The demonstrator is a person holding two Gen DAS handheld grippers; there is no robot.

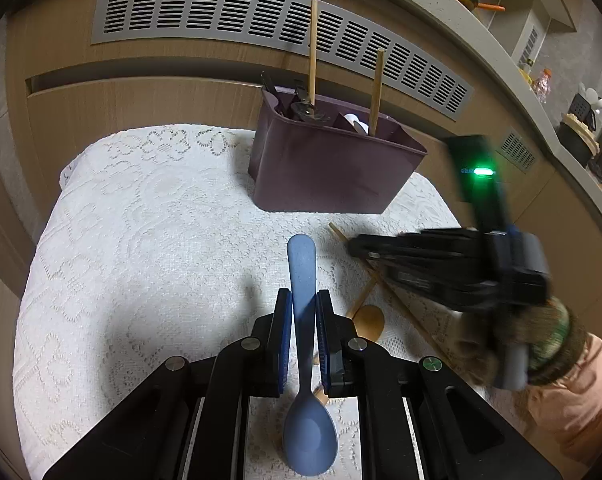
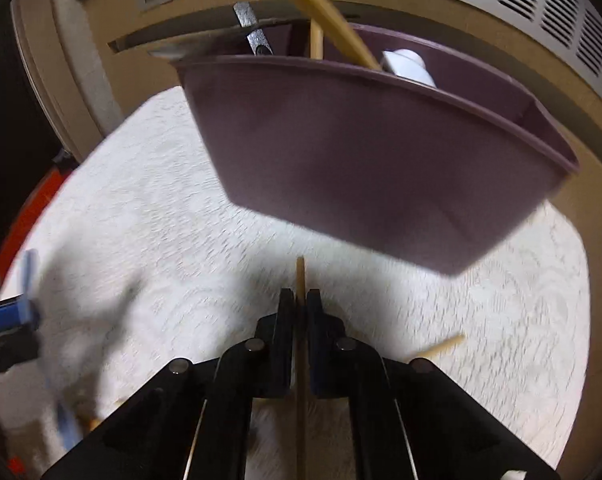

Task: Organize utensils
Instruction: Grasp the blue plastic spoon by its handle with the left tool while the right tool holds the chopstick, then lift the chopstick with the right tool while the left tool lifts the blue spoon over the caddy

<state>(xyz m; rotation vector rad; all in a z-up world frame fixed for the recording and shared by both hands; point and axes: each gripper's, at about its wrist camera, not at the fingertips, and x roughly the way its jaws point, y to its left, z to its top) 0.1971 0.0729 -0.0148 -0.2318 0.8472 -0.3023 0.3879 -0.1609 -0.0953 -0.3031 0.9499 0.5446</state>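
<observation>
My left gripper (image 1: pixel 303 300) is shut on the handle of a blue spoon (image 1: pixel 301 264), whose bowl hangs back toward the camera. Ahead stands a purple utensil holder (image 1: pixel 333 168) with two upright chopsticks, dark metal tools and a white piece inside. My right gripper (image 2: pixel 300 298) is shut on a wooden chopstick (image 2: pixel 300 276) just in front of the holder (image 2: pixel 381 152). In the left wrist view the right gripper (image 1: pixel 355 247) comes in from the right, held by a gloved hand (image 1: pixel 541 332). A wooden spoon (image 1: pixel 367 320) lies on the cloth beneath it.
A white lace cloth (image 1: pixel 141 240) covers the table, and a wooden cabinet with a grey vent grille (image 1: pixel 221 16) stands behind it. Another chopstick (image 2: pixel 441 346) lies on the cloth at the right. The left gripper (image 2: pixel 9 316) shows at the left edge of the right wrist view.
</observation>
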